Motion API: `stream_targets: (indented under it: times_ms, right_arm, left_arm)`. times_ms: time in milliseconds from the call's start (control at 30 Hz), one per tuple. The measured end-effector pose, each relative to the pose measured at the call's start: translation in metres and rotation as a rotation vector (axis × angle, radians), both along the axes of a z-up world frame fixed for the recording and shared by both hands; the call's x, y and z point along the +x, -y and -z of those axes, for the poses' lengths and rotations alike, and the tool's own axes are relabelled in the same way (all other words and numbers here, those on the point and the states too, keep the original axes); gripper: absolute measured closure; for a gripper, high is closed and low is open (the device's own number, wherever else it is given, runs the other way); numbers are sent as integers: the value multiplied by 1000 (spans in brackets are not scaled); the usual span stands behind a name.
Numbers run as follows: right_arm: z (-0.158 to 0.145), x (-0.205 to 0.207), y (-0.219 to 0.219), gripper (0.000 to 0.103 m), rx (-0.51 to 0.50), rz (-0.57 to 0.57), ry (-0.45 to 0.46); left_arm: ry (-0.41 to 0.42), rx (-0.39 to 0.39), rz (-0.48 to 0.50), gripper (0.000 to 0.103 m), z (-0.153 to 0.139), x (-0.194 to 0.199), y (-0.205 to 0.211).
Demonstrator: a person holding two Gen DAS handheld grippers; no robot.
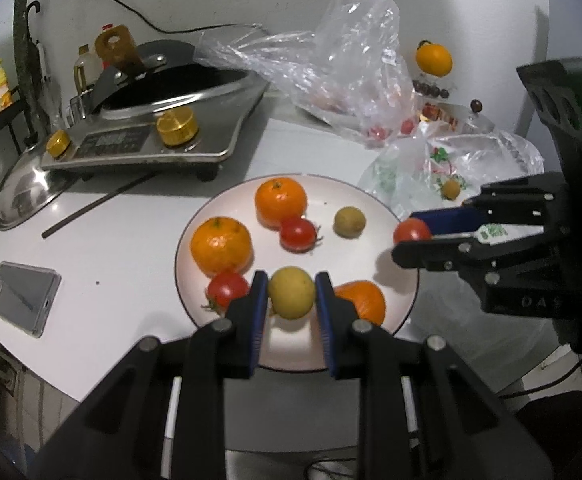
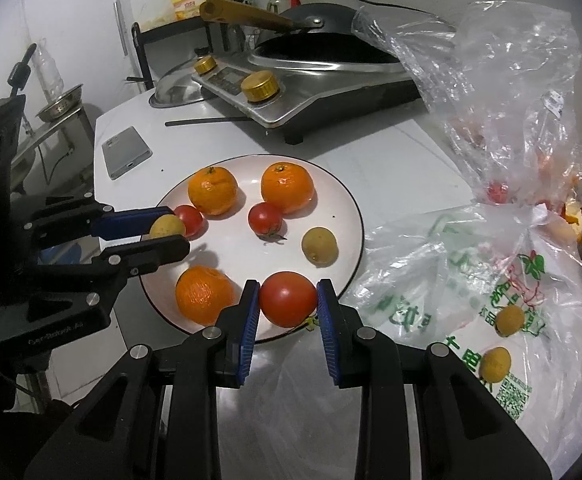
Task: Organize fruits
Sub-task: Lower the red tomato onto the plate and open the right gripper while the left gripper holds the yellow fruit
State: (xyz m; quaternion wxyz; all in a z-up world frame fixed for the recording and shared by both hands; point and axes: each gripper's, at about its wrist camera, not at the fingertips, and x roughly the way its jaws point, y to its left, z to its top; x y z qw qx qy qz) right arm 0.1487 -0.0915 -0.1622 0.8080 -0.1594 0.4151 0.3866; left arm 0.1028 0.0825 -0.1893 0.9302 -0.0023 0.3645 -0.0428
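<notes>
Plate (image 2: 353, 200), frame centre, on worktop (image 2: 391, 140): three oranges, two tomatoes, one small yellow fruit laid out.

Left gripper (image 1: 291, 294): fingers closed on yellow fruit (image 1: 291, 298) above near rim.

Right gripper (image 2: 288, 300): fingers closed on tomato (image 2: 288, 299) at lower rim.

Step judged: placing. Next: both lowered onto bare plate, released.

Plate (image 2: 347, 216) white with thin dark rim; on it orange mandarins (image 2: 212, 191), red tomatoes (image 2: 265, 218), a yellow-green fruit (image 2: 319, 244). Gripper pads (image 2: 248, 320) blue on black fingers. Stove knobs (image 2: 258, 86) gold, phone (image 2: 126, 151) silver-grey, bag (image 2: 487, 280) clear with green and red print.
</notes>
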Motion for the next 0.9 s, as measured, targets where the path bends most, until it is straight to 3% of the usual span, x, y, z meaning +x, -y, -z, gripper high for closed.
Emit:
stream_targets:
  times_ms: [900]
  right_arm:
    - [17,-1,-21,72,-58,-21,-28]
  left_arm:
    - [-57,-7,1,77,19,-5,-4]
